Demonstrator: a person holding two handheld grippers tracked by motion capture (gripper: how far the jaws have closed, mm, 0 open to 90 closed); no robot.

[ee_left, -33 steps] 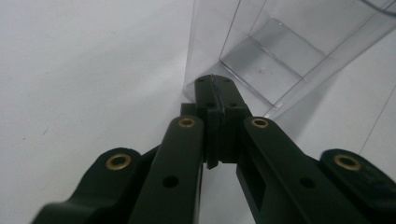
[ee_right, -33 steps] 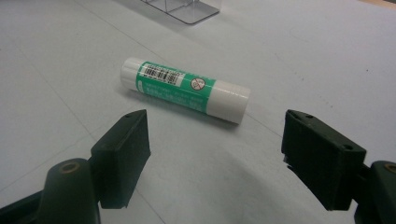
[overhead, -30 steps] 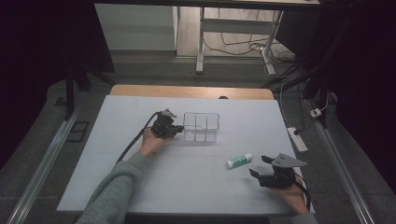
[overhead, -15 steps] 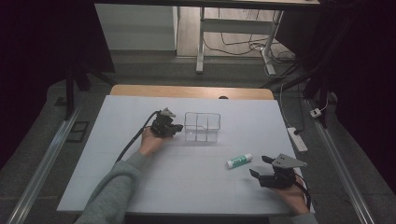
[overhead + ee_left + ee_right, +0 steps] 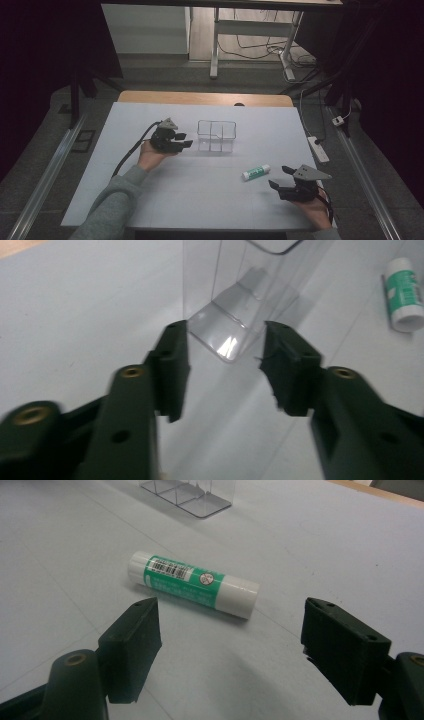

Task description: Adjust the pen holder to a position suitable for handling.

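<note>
— Glue stick [image 5: 256, 172] lies flat from above, just ahead of the right gripper [image 5: 284, 177], whose jaws gape, empty. Lining up for a grab, I'd guess.

— And the left gripper [image 5: 183, 140]?

— Just short of the clear organizer [image 5: 216, 135], its jaws have just been opening, nothing between them.

— Its own view?

— Organizer's [image 5: 235, 305] near corner sits just beyond the parted fingertips [image 5: 175, 340], untouched; probably let go after squaring it.

— Right gripper view?

— Stick [image 5: 193, 583] lies crosswise just past the spread fingertips [image 5: 145, 617], ready to be pinched across.
</note>
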